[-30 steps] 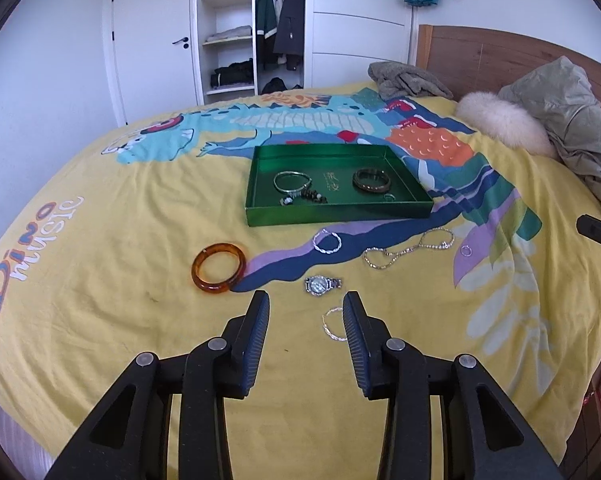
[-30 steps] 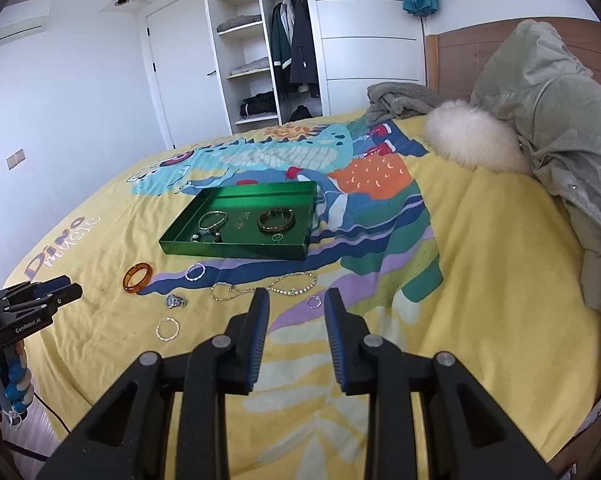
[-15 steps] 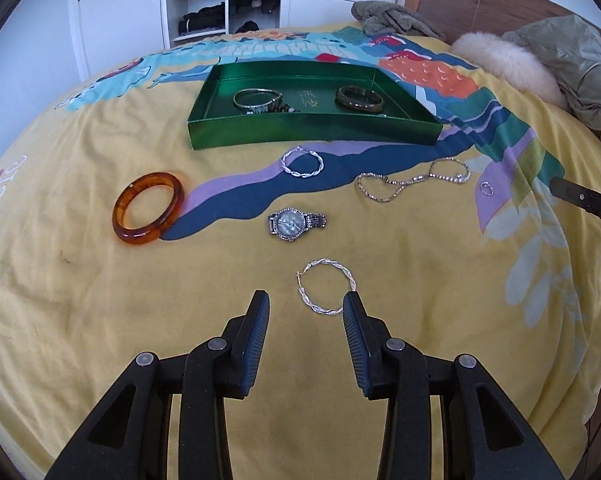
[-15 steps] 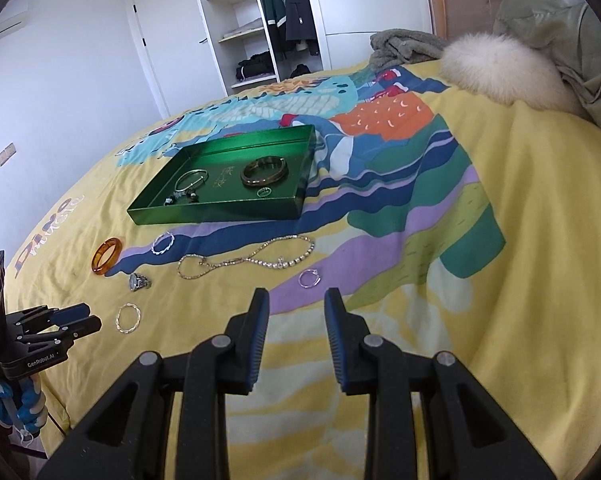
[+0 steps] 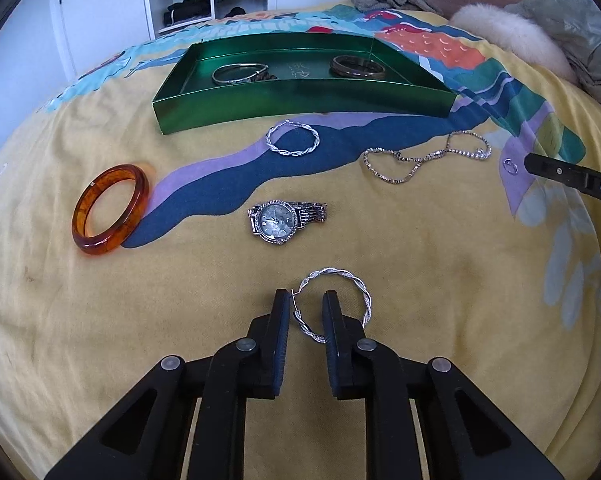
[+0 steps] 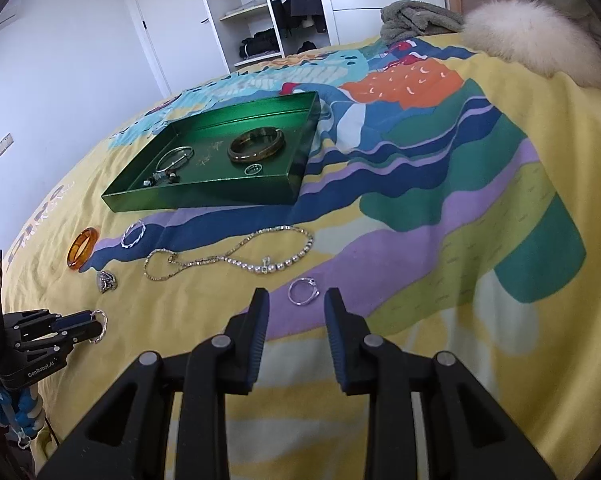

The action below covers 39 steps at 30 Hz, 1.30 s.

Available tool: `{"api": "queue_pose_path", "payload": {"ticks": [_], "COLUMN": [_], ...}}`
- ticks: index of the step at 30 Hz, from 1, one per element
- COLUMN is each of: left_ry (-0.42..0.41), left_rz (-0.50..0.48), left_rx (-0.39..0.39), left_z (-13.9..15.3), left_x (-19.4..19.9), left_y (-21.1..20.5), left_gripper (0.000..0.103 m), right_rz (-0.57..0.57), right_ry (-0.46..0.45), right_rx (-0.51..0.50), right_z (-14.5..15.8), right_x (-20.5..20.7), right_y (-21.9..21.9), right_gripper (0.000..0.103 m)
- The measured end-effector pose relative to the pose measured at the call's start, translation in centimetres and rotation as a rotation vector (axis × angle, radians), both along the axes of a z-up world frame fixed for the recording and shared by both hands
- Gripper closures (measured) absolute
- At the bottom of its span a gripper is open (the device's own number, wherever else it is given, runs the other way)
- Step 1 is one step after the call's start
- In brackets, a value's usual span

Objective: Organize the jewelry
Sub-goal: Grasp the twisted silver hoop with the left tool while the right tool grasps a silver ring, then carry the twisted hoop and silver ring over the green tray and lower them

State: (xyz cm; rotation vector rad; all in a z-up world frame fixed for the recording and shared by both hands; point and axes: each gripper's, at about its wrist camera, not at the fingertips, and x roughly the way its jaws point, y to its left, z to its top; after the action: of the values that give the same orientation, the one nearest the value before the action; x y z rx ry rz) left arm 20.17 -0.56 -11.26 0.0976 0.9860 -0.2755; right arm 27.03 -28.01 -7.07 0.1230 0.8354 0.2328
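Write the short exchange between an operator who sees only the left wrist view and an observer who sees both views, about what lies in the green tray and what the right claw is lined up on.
Operator: The front wall of the shiny green rectangular tray hides part of its floor from me. Is anything small behind it?
Observer: Yes. A small silver ring lies inside, close to that wall, in front of the brown bangle.
Operator: I see only one tip of the right claw. How does it stand?
Observer: Its jaws are open and hold nothing. A second small silver ring, outside the tray, lies just ahead of them, untouched.
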Motion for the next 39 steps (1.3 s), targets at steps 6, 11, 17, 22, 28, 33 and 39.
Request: {"api": "queue_pose_path", "payload": {"ticks": [6,11,17,22,28,33,39], "left_ry": [-0.012,-0.021,-0.034,-0.044,-0.059,-0.078,-0.108], "left_rz": [-0.012,-0.018,-0.030,-0.027,-0.016,-0.006,-0.004], "left_rx": [0.005,0.000,-0.003,0.001,0.013,0.030,0.042], "left_z": [-0.2,-0.3,-0.3,-0.1,0.6,1.6,3.0], "left_x": [0.1,0.1,0.0,-0.2,-0.8,-1.7,-3.3], "left_y": [-0.2,-0.2,-0.3,-0.5,-0.4,-0.4,-0.5], "left_gripper": [0.090,0.092,0.097,0.098,0.098,0.098,0.098], "right_rz": [0.035,0.040,0.034,0.038,0.040,0.040,0.038], "right_ry": [0.009,0.024,0.050,0.052,0.040,0.021,-0.011], "right_rx": [-0.022,-0.054,-0.082,-0.102,-0.096,-0.087,-0.071], "right_z": [-1.0,-1.8,-2.9,-3.0,-2.1,-0.8,1.2], "right_x": [1.4,2.5,3.0,3.0,1.6,-0.5,-3.2], "right_y": [0.6,1.0,1.2,1.3,1.3,1.5,1.7], "right_gripper": [0.076,0.076,0.077,0.084,0.084,0.084,0.084]}}
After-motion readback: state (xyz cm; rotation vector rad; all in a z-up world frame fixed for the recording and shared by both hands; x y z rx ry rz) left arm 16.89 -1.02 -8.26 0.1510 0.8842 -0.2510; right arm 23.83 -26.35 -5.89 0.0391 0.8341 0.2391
